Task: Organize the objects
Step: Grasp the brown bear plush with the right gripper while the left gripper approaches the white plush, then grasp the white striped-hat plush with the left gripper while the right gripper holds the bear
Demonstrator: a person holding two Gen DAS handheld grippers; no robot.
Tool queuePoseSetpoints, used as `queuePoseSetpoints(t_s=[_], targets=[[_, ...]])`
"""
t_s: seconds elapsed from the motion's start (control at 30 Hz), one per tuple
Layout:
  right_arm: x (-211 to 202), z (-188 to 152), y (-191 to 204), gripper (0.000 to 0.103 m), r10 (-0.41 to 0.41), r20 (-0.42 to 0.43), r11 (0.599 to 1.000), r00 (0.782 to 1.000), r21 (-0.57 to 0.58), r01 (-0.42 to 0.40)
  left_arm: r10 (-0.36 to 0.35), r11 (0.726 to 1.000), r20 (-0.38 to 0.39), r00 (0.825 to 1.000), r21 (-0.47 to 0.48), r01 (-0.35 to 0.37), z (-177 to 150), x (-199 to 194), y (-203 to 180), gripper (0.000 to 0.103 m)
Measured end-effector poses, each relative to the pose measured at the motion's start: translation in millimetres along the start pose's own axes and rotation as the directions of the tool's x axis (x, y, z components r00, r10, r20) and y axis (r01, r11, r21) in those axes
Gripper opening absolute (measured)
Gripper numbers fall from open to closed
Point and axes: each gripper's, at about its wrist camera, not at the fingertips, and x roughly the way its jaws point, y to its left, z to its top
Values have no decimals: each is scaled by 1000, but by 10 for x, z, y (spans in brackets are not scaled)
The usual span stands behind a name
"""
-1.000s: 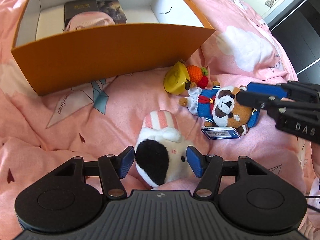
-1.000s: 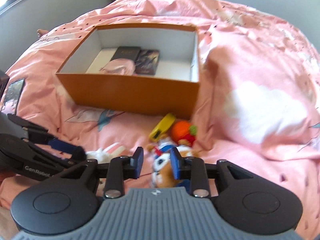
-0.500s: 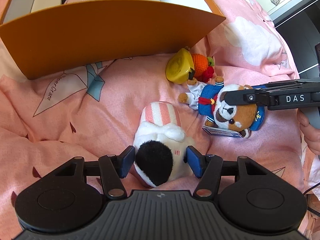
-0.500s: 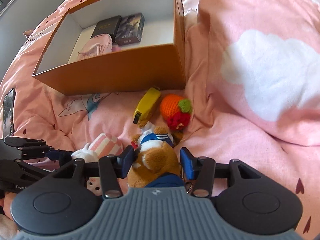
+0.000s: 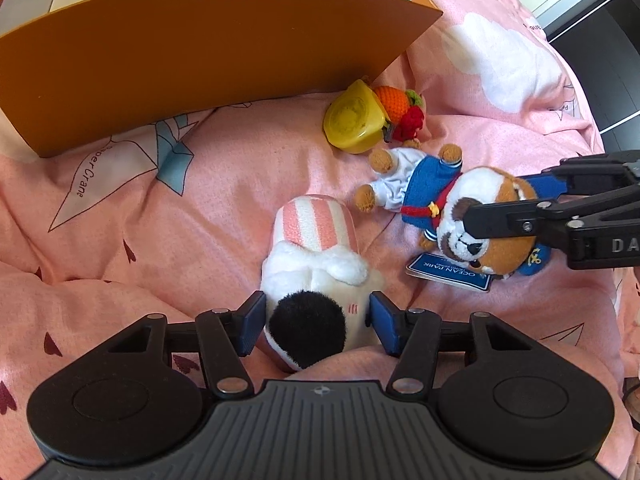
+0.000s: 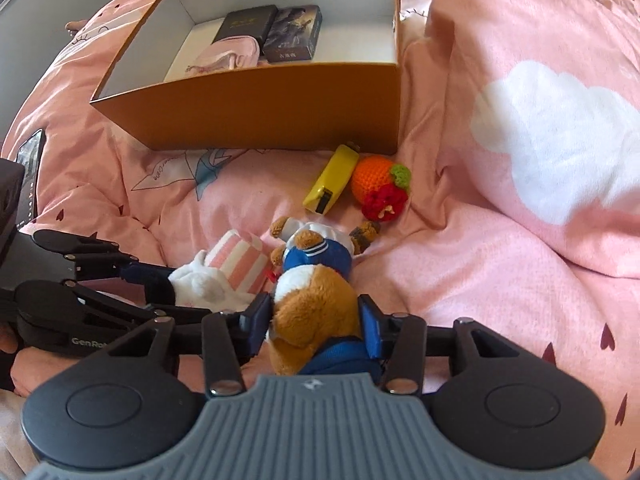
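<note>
A white plush with a black patch and a pink-striped part [image 5: 316, 280] lies on the pink bedspread. My left gripper [image 5: 316, 324] has its blue pads on both sides of the plush's head, touching it. A brown-and-white dog plush in a blue sailor suit [image 5: 452, 204] lies to the right. My right gripper [image 6: 316, 326] straddles its head [image 6: 316, 312], pads against it. The orange cardboard box [image 6: 260, 112] stands behind, open, holding two dark boxes [image 6: 272, 30] and a pink item [image 6: 224, 56].
A yellow round case [image 5: 354, 120] and a crocheted orange with a red flower [image 6: 380, 184] lie by the box's near right corner. A phone [image 6: 30, 172] lies at the far left. The bedspread rises in folds on the right.
Both grippers moved forward and lower onto their plushes. The right gripper opened wider around the dog's head, then closed in on it. The left pads narrowed onto the white plush.
</note>
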Motion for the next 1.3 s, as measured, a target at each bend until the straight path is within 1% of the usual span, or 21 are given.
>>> queuePoseSetpoints(t_s=[0.13, 0.27, 0.33, 0.4, 0.5, 0.6, 0.8, 0.93, 1.13, 1.3], targets=[[-104, -15, 65, 49, -9, 38, 1000, 999, -10, 9, -4, 1000, 12, 1000, -15, 4, -12, 9, 7, 61], [-248, -12, 57, 49, 7, 99, 1000, 995, 19, -9, 3, 1000, 59, 998, -12, -2, -47, -84, -24, 58], [-335, -9, 64, 49, 17, 132, 999, 991, 33, -22, -14, 1000, 86, 996, -16, 15, -43, -156, -10, 54], [-407, 3, 67, 49, 23, 160, 999, 987, 42, -30, -22, 1000, 111, 994, -18, 24, -36, -232, 9, 52], [-489, 32, 65, 49, 26, 189, 998, 982, 58, -38, -19, 1000, 163, 986, -20, 22, -23, -369, 24, 51], [-554, 71, 73, 49, 24, 222, 997, 975, 64, -39, -33, 998, 224, 974, -36, 42, -7, -526, 52, 50], [-633, 187, 137, 49, 46, 269, 997, 962, 50, -61, -57, 994, 351, 935, -68, 87, 81, -894, 85, 50], [-704, 290, 183, 49, 55, 315, 997, 947, 40, -72, -57, 991, 421, 905, -89, 104, 164, -1097, 112, 49], [-856, 463, 223, 49, 77, 394, 993, 916, 48, -105, -63, 984, 502, 862, -113, 137, 321, -1314, 191, 47], [-993, 644, 273, 49, 98, 458, 990, 884, 45, -133, -30, 990, 563, 826, -98, 103, 497, -1477, 174, 47]])
